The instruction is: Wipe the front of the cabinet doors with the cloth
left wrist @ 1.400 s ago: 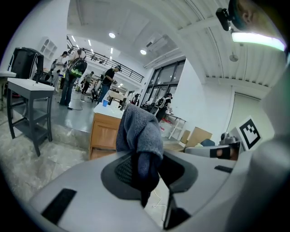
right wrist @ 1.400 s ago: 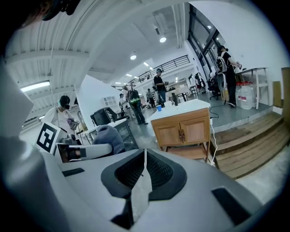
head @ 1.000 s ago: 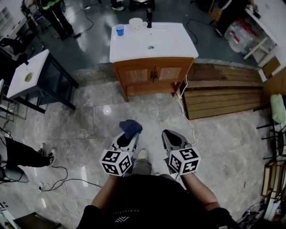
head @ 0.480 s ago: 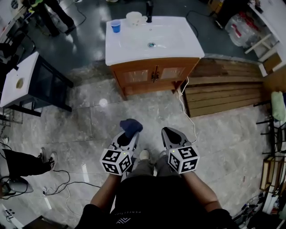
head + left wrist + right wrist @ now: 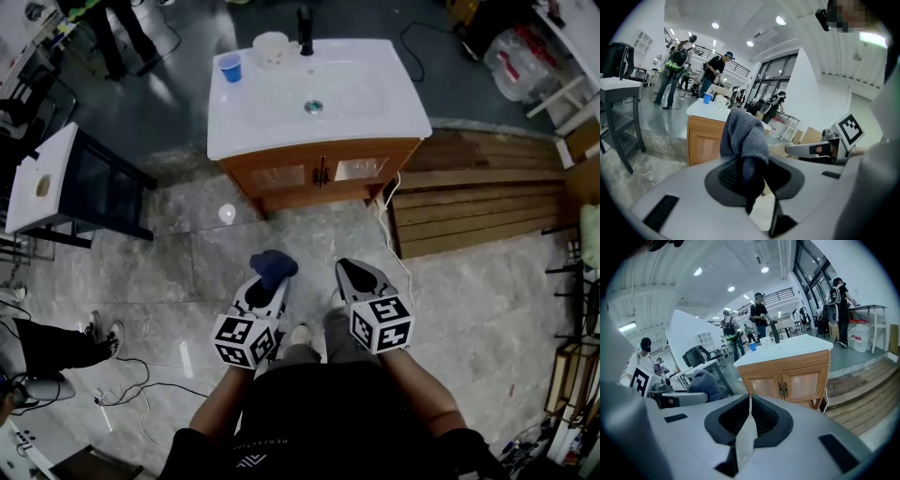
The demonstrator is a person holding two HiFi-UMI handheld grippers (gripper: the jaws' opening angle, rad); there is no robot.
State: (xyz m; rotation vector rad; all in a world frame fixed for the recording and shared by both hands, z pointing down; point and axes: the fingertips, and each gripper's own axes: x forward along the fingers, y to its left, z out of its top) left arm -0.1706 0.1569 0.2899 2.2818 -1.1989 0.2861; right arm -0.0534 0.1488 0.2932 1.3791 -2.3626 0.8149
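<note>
Floor [image 5: 187, 272]: grey marble tiles.
Left gripper [image 5: 263, 292]: jaws pinching the blue cloth [image 5: 273, 266], bunched above them.
Right gripper [image 5: 354, 275]: jaws pressed together.
Cabinet doors [image 5: 323, 172]: wooden, shut, well ahead of both grippers.

The person is stepping toward the vanity cabinet [image 5: 319, 174], which is growing wider in the head view, its blue cup [image 5: 230, 67] sliding left. The right gripper [image 5: 352, 270] is drifting slightly up and inward. A knee [image 5: 339, 330] is coming forward between the grippers.
</note>
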